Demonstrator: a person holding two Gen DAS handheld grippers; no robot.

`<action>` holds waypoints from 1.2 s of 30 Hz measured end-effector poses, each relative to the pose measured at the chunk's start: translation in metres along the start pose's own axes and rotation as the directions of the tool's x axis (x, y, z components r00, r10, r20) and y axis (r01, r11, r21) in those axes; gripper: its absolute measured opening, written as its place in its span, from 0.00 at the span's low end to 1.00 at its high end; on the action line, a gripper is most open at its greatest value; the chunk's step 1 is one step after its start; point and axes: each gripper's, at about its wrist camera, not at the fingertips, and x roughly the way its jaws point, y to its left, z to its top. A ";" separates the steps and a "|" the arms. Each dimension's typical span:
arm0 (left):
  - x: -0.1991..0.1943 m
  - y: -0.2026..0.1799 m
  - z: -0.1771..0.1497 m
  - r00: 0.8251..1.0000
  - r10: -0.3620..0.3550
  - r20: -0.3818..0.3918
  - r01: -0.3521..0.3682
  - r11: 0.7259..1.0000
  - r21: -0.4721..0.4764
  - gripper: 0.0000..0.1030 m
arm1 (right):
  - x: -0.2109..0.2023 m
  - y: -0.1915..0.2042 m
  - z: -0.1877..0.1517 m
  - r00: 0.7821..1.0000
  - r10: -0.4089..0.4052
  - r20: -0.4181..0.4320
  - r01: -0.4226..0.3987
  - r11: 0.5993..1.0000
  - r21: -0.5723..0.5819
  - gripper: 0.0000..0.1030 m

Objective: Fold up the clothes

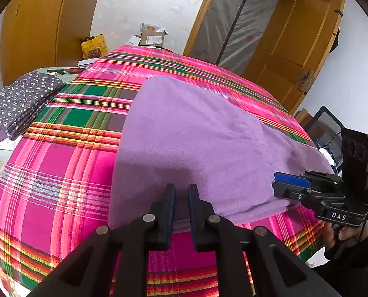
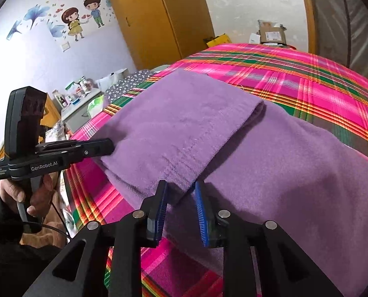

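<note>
Right now I see the purple towel point(image 1: 191, 143) lying partly folded on the bed point(image 1: 60, 163), which is covered in a pink, green and yellow plaid sheet. One layer of the towel is turned over the rest, its edge running across the towel's middle in the right wrist view.

My left gripper point(image 1: 182, 193) sits at the towel's near hem, fingers narrow with a slim gap; the hem lies just between and under them, but I cannot tell whether they pinch it. From the right wrist view the same gripper point(image 2: 109, 146) touches the towel's left edge.

My right gripper point(image 2: 180, 193) rests at the towel's near edge, where the folded layer ends, its blue-padded fingers narrowly apart with cloth between the tips; whether they grip it I cannot tell. In the left wrist view it point(image 1: 279, 182) meets the towel's right side.

Left of the towel, beside the bed, lies a folded dark spotted cloth point(image 1: 23, 101).
</note>
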 end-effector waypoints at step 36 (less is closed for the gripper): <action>0.034 -0.089 0.051 0.998 0.041 -0.051 -0.030 0.981 0.191 0.15 | -0.047 -0.051 0.001 0.983 -0.178 0.045 0.172 0.979 0.112 0.26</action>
